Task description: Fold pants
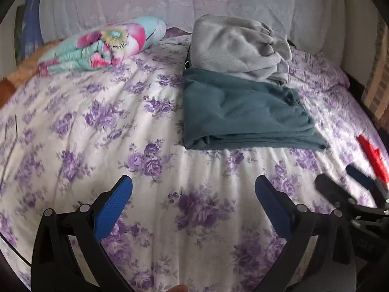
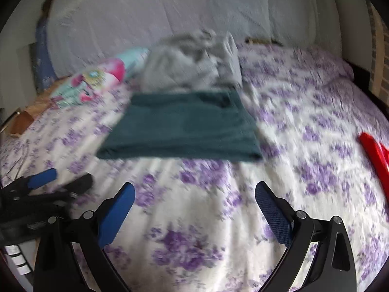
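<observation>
Blue-padded left claw (image 1: 193, 196) and right claw (image 2: 194, 199): both spread wide, holding nothing, poised over floral bedspread (image 1: 73, 126). Teal pants (image 1: 240, 116), already folded to flat rectangle, lie straight ahead of both claws, long axis crosswise, well apart. Neither claw clearly nearer. Grey garment (image 1: 240, 48) touches far edge; floral quilt (image 1: 102, 43) to left; red object (image 2: 375, 153) at right. Path between unobstructed.
</observation>
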A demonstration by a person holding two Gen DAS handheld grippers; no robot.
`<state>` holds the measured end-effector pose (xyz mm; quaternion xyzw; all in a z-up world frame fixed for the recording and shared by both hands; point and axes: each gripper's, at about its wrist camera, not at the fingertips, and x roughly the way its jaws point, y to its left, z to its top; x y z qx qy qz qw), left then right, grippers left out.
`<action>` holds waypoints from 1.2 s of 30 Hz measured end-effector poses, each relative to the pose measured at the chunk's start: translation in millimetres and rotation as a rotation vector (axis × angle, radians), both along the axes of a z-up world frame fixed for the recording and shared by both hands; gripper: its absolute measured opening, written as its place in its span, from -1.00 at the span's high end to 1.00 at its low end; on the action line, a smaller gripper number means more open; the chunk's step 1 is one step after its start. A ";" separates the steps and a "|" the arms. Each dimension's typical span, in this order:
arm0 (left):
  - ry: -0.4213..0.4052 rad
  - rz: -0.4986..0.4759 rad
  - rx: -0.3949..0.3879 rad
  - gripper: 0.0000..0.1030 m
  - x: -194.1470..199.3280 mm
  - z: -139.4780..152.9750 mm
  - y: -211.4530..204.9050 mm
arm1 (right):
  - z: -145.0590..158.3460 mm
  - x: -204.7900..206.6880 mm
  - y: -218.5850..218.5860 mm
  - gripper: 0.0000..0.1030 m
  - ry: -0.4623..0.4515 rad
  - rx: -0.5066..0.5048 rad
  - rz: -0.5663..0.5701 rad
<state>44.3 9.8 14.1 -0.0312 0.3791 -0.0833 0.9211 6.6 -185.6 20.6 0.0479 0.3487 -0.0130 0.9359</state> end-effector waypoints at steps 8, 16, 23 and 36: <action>-0.048 0.005 -0.021 -0.91 -2.4 6.8 0.6 | 32.2 -34.3 -5.0 -0.93 -0.269 -0.083 -0.112; -0.144 -0.009 0.046 -0.91 8.6 24.7 -18.0 | 23.3 -22.1 -8.4 -0.93 -0.261 -0.082 -0.074; -0.061 -0.019 0.081 -0.91 24.7 12.6 -18.4 | -3.2 25.7 -1.7 -0.93 -0.040 -0.053 0.001; -0.129 0.000 0.068 -0.91 27.6 19.3 -19.6 | -9.5 28.7 -10.0 -0.93 -0.007 0.011 -0.008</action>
